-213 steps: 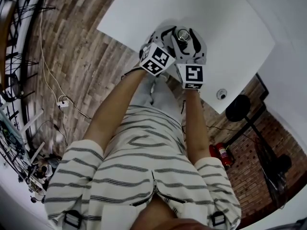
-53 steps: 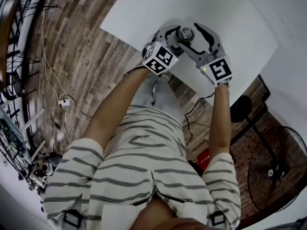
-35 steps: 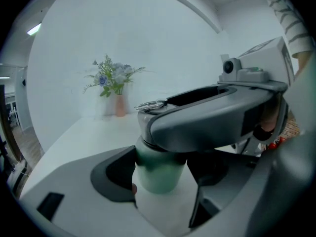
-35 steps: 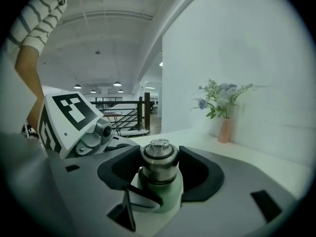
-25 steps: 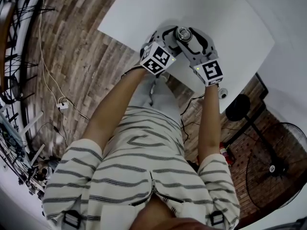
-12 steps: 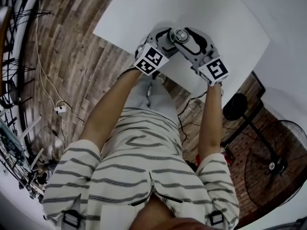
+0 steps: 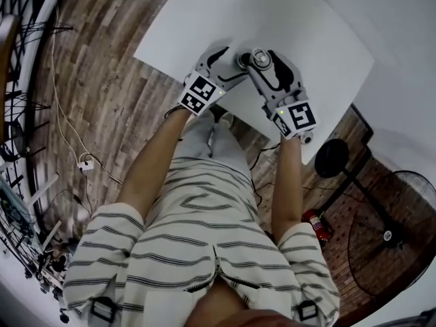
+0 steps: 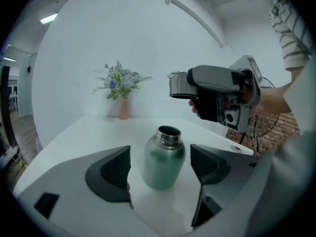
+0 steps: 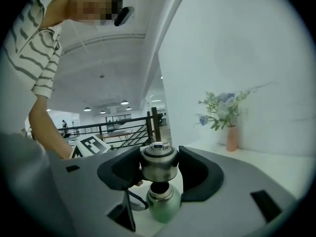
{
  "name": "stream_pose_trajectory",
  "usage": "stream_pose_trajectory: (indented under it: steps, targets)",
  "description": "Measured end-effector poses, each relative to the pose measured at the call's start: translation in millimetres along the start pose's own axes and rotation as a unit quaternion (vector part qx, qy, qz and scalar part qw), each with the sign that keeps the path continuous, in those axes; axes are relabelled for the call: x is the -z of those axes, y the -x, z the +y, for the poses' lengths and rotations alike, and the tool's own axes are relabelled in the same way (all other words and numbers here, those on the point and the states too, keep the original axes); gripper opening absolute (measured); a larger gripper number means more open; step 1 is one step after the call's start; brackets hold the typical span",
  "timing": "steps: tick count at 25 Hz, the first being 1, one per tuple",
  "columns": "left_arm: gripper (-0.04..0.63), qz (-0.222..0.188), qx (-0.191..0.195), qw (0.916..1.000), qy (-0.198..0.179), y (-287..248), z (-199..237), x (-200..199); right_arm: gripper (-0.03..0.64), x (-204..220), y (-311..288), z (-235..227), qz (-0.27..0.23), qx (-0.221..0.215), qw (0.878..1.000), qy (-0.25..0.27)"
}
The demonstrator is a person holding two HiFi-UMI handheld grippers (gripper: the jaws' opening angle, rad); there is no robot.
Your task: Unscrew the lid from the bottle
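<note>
Right gripper view shows the lid [image 9: 159,165] already off, clamped by the right gripper [image 9: 158,172] at twelve o'clock above the open bottle [image 9: 162,205], which stands untouched between the just-opened jaws of the left gripper [image 8: 163,166]

We find the head view evenly lit but muted: the white table [image 7: 320,39] is bright against the darker wooden floor [image 7: 102,101], with strong fisheye bending at the edges. Both gripper views carry black circular vignettes. Ceiling lamps [image 9: 123,102] glow in the right one. The bottle [image 8: 163,159] is sharp, with a soft sheen.
</note>
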State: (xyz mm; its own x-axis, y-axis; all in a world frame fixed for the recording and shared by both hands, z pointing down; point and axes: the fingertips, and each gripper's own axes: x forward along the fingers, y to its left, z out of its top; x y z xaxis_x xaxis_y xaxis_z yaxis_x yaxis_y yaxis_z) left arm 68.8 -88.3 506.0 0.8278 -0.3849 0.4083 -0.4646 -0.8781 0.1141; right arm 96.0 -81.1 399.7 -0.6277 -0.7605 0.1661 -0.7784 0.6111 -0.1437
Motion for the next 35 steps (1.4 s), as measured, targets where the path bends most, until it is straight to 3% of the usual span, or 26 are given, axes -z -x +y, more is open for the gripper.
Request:
stream_pose_trajectory:
  steps: [7, 11, 19, 23, 35]
  targets:
    - [0.299, -0.043, -0.033, 0.9985, 0.0, 39.3, -1.1, -37.3, 0.253, -27.1, 17.9, 2.5, -0.023, 0.088, 0.996, -0.024]
    - [0.242, -0.067, -0.059, 0.9956, 0.027, 62.9, -3.1, -58.6, 0.253, -42.2, 29.7, 13.1, -0.031, 0.118, 0.992, -0.028]
    - [0.07, -0.1, -0.088, 0.9906, 0.03, 101.0, -16.7, -111.8, 0.253, -79.3, 54.0, 26.8, -0.054, 0.166, 0.984, -0.027]
    - [0.0, -0.099, -0.107, 0.9881, 0.049, 113.7, -15.4, -128.1, 0.253, -92.3, 62.4, 32.9, -0.059, 0.186, 0.981, -0.022]
    - [-0.002, -0.136, -0.114, 0.9839, 0.022, 148.1, -37.3, -185.0, 0.252, -131.2, 78.7, 41.4, -0.082, 0.204, 0.975, -0.024]
